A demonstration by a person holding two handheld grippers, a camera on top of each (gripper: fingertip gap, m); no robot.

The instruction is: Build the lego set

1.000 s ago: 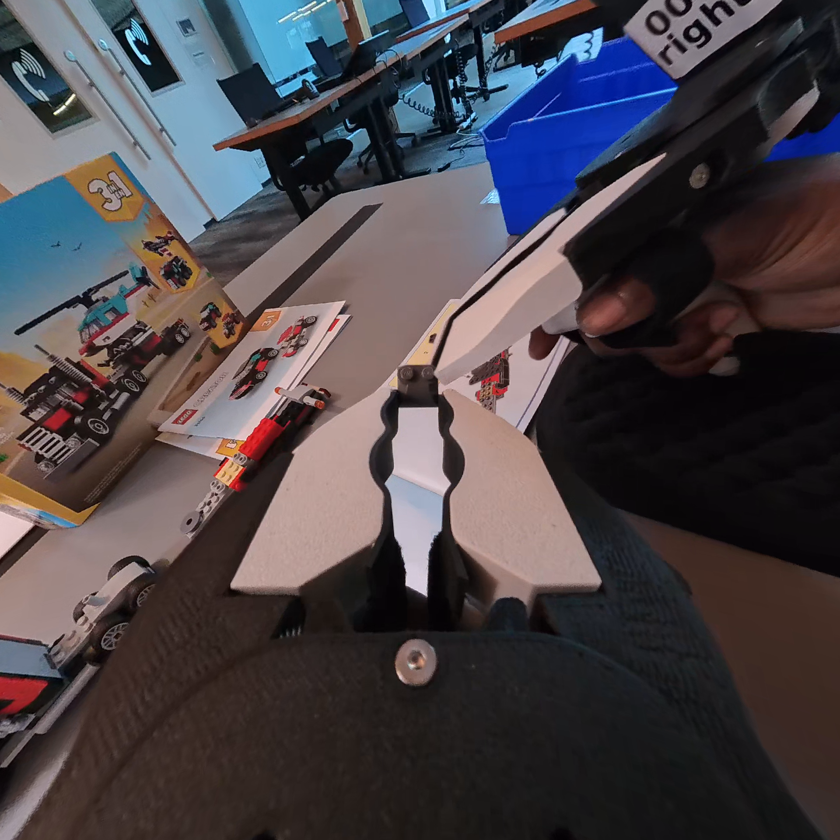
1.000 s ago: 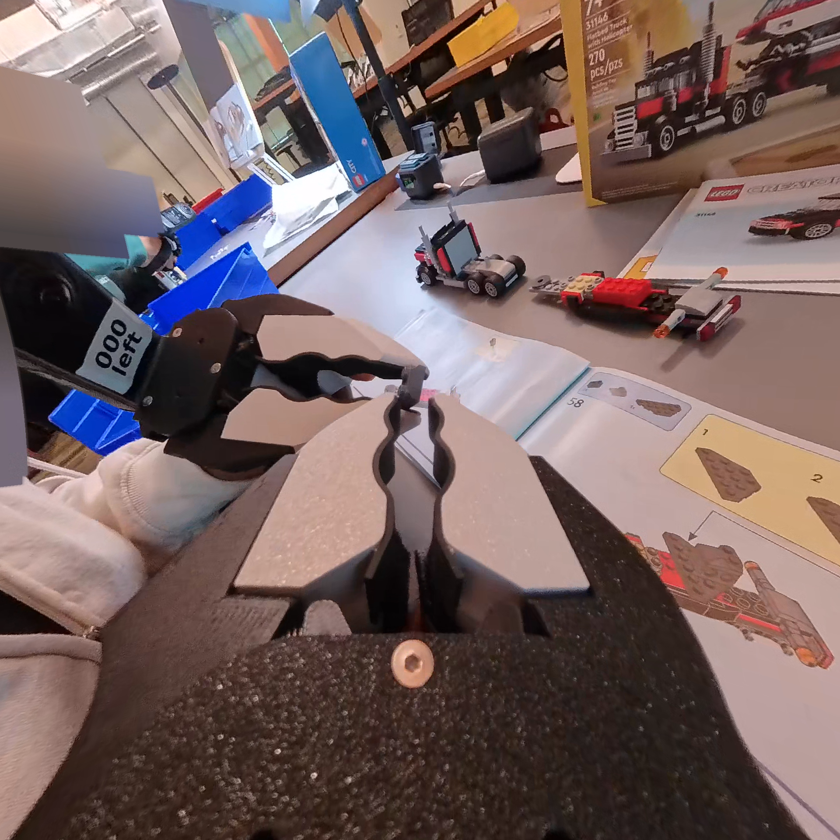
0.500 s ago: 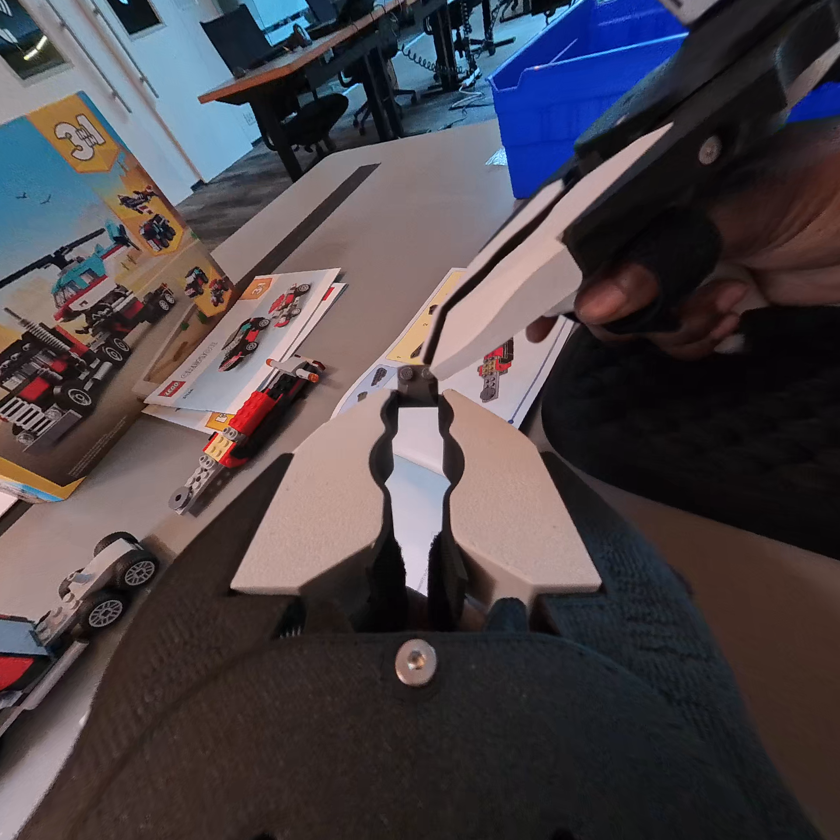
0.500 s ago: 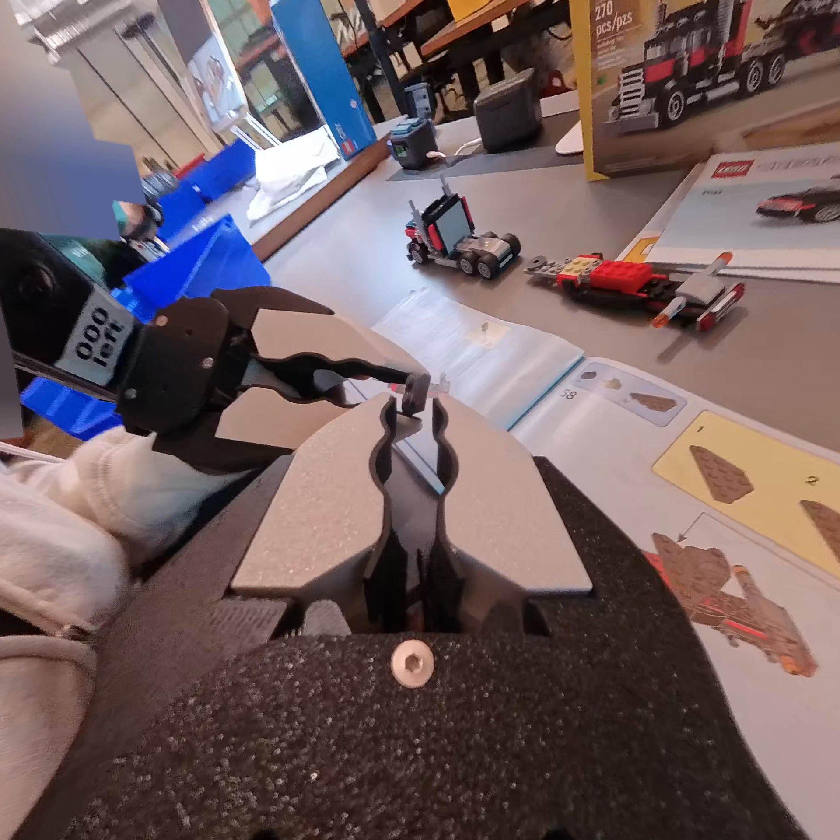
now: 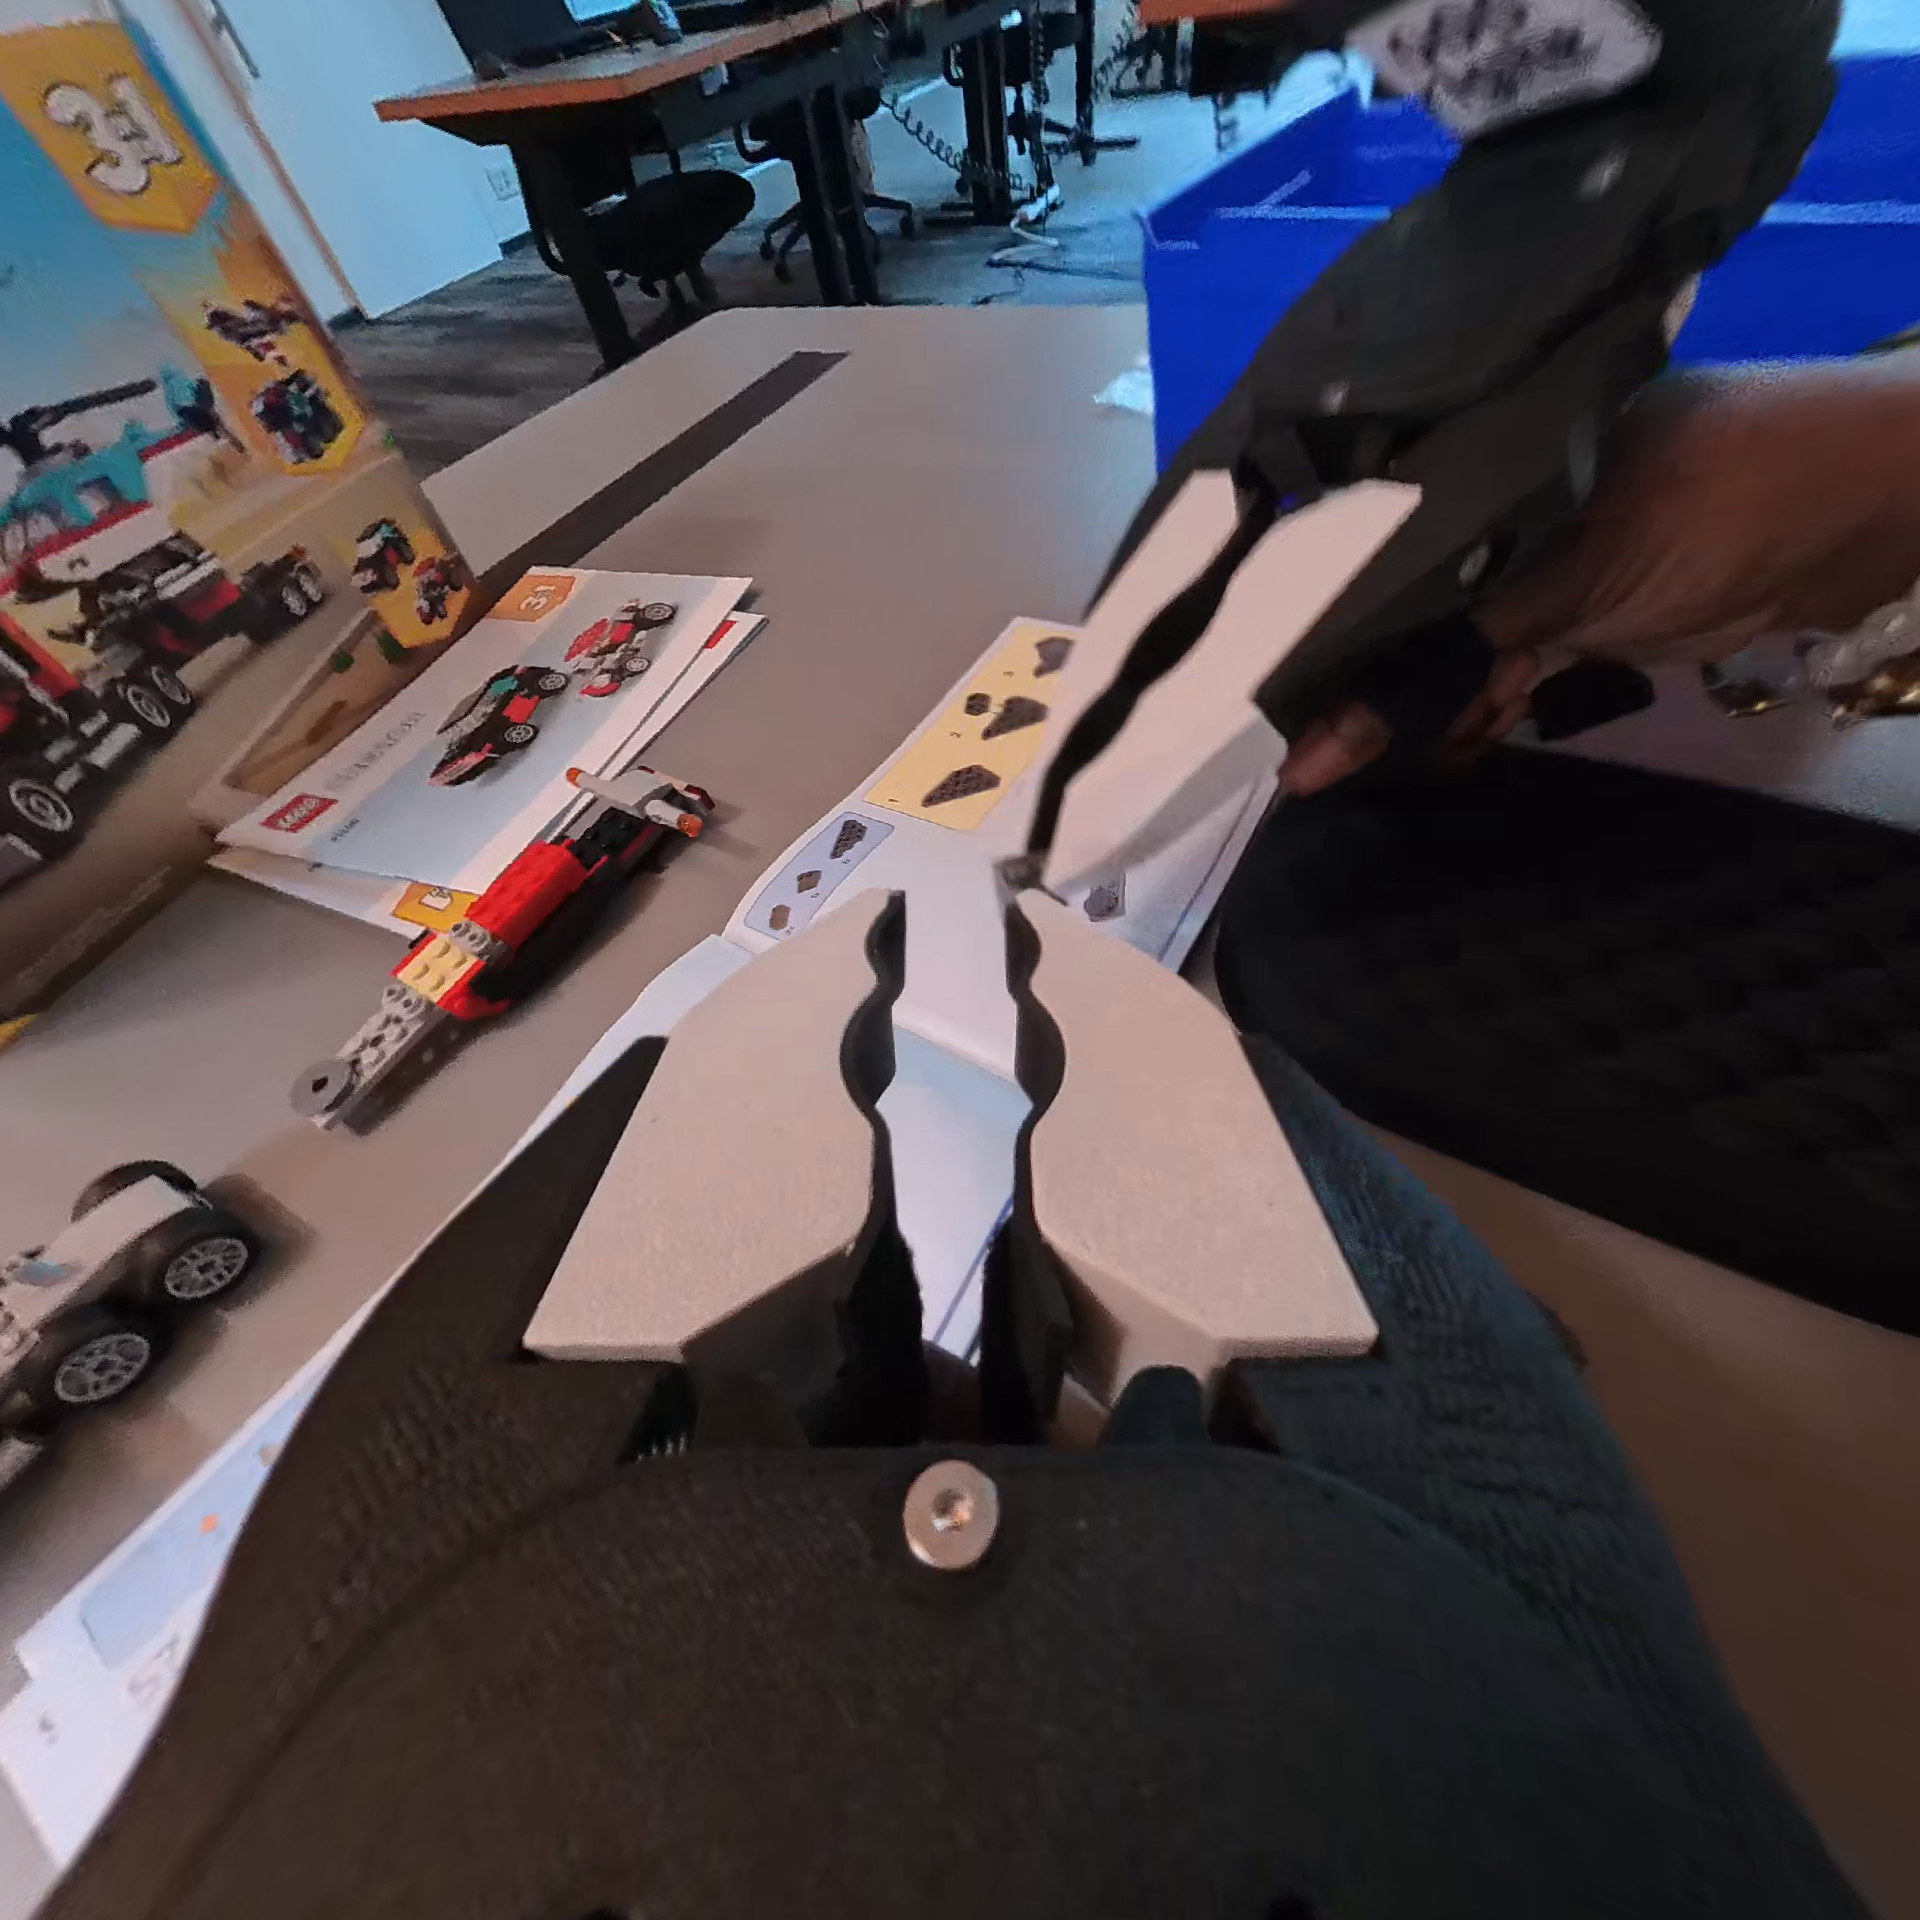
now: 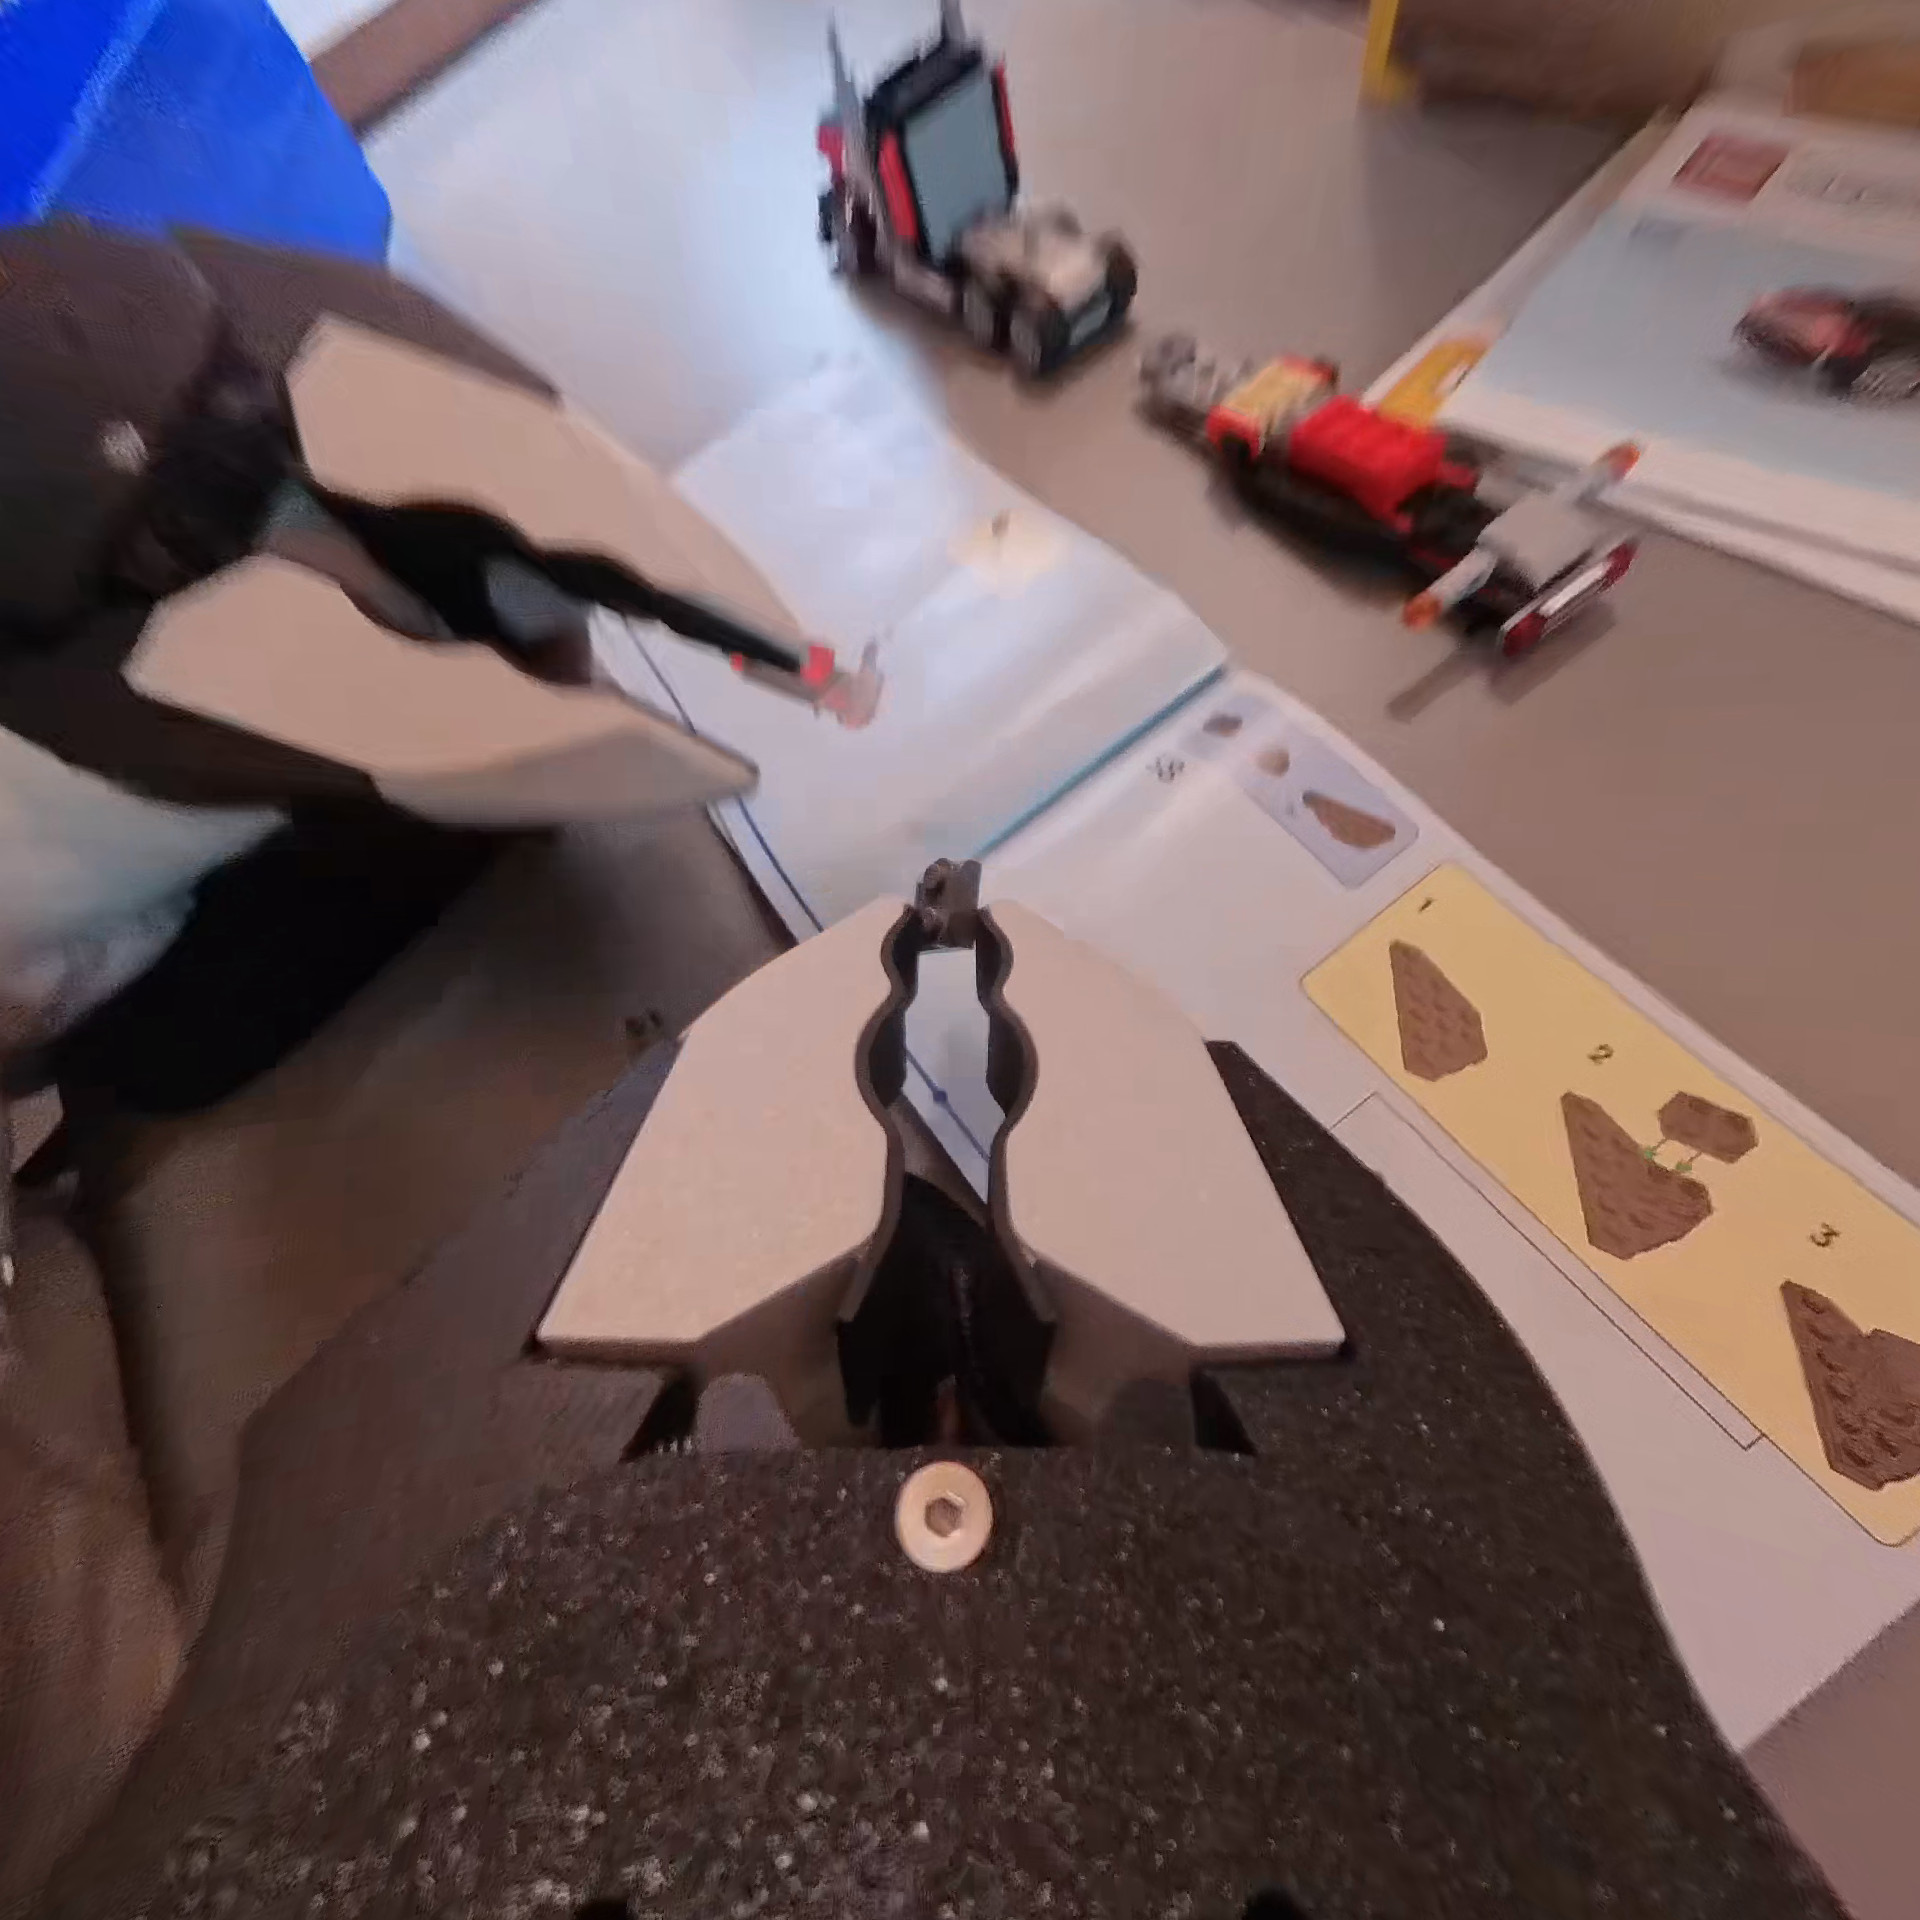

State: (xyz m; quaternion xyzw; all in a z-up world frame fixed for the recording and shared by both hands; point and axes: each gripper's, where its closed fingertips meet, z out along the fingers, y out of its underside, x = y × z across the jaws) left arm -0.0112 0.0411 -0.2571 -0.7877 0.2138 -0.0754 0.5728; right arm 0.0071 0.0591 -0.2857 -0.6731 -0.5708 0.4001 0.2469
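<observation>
My right gripper [image 6: 951,920] is shut on a small dark grey lego piece [image 6: 948,891] at its tips, held above the open instruction booklet [image 6: 1558,1143]. In the left wrist view, the right gripper [image 5: 1029,864] and that piece [image 5: 1021,869] hang just past my left fingertips. My left gripper [image 5: 954,904] has its jaws slightly parted, with only the white page between them. It also shows in the right wrist view [image 6: 779,712], off to the left. A blurred red and clear bit [image 6: 836,670] sits at its tip; I cannot tell whether it is held.
A red and black partial build [image 5: 540,914] lies on the grey table, with a small truck cab [image 6: 966,239] beyond it. Closed booklets [image 5: 520,727] and the set's box [image 5: 125,520] stand at the left. A blue bin [image 5: 1226,270] is at the back. My hands' fingertips stand some 4 cm from each other. My left tips are roughly 20 cm from the small truck cab [image 6: 966,239].
The two grippers met at the grey piece and have drawn apart. The right one keeps the piece. The left jaws have parted a little. Both views have tilted down toward the table.
</observation>
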